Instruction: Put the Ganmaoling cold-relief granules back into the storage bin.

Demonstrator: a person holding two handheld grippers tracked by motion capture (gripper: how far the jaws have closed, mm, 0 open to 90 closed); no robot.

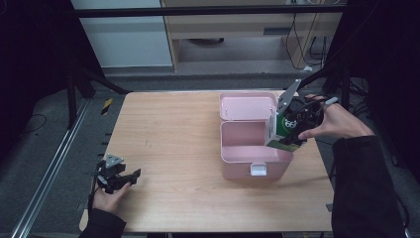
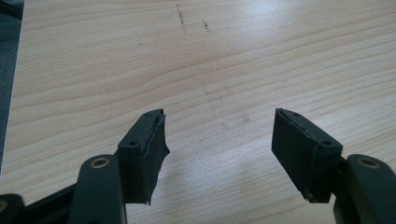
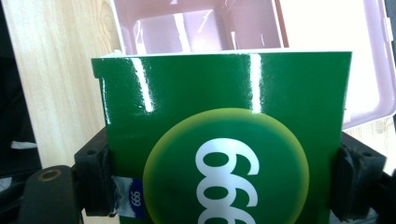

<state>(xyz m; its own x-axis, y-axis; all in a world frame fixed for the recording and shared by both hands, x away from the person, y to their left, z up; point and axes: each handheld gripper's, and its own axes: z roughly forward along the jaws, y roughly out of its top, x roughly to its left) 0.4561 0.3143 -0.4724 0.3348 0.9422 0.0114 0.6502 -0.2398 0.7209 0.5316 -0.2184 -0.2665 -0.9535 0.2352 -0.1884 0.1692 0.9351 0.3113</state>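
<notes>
Right gripper (image 1: 292,130): its jaws are clamped on the two side faces of a green carton (image 1: 283,130), one black pad on each side; the person's right hand (image 1: 333,121) wraps the gripper body from the table's right edge.
Green carton: a glossy green box with a yellow-green disc and white "999" numerals (image 3: 227,179) printed on its front face, plus a white side panel seen from the high view; it hangs tilted over the right rim of the pink box's tray, its lower edge at or just above the rim, and whether it touches the rim cannot be told.
Pink box (image 1: 233,151): a pale pink plastic case on the right half of the table, lid (image 1: 246,105) swung back and standing open behind the tray, a white latch (image 1: 258,169) on the front wall; the tray's inside shows bare pink walls and floor in the right gripper view (image 3: 187,28).
Left gripper (image 1: 122,177): its jaws stand wide apart with nothing between the pads, bare wood showing in the gap; it rests low at the table's near left corner, held by the left hand (image 1: 109,198).
Table (image 1: 173,139): light wood grain, with a few faint dark scuffs (image 2: 180,16) ahead of the left gripper.
Spacing: the two grippers are well apart, one at each side of the table.
</notes>
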